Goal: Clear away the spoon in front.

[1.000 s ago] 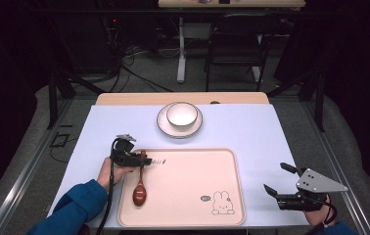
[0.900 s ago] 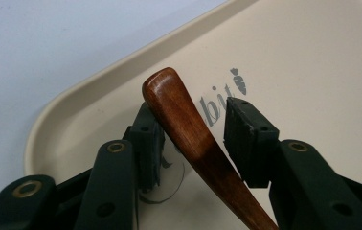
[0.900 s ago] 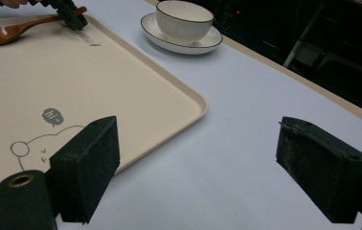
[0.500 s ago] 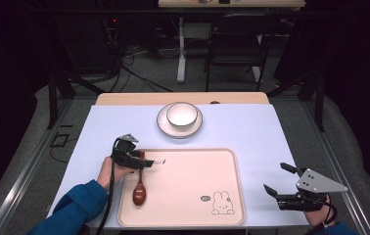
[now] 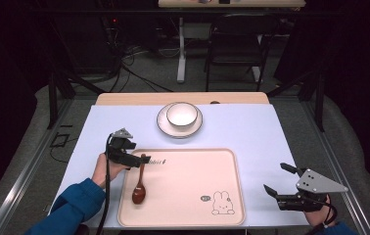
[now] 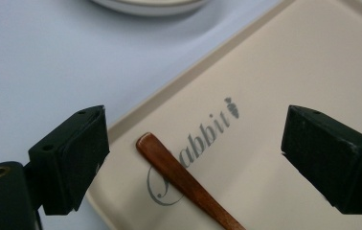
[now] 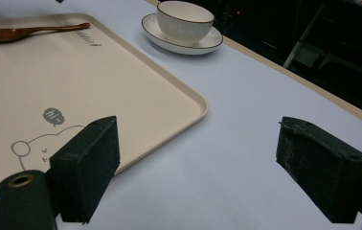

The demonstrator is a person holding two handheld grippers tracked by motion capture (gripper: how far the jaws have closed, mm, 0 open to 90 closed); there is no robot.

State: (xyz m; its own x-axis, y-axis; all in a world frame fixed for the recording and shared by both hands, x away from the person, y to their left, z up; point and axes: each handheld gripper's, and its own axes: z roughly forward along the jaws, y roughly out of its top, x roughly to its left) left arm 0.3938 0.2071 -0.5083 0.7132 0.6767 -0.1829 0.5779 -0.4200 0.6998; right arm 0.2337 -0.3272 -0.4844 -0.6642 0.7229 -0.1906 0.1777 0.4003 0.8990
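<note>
A brown wooden spoon (image 5: pixel 139 188) lies on the left part of a beige tray (image 5: pixel 188 196), its bowl end toward the person. My left gripper (image 5: pixel 138 159) hovers at the tip of the spoon handle (image 6: pixel 169 163), open; in the left gripper view (image 6: pixel 203 143) the jaws stand wide apart on either side of the handle without touching it. My right gripper (image 5: pixel 275 177) is open over the blue mat to the right of the tray. The right gripper view (image 7: pixel 203 163) has only bare mat between its jaws.
A white bowl (image 5: pixel 182 115) stands on a white saucer (image 5: pixel 166 127) behind the tray, also seen as bowl (image 7: pixel 185 19) and saucer (image 7: pixel 169 40). The tray (image 7: pixel 121 86) bears a rabbit drawing near its front right corner. Chairs and cables lie beyond the table.
My left gripper has drifted slightly back and left at the spoon handle. The spoon and the right gripper have stayed put.
</note>
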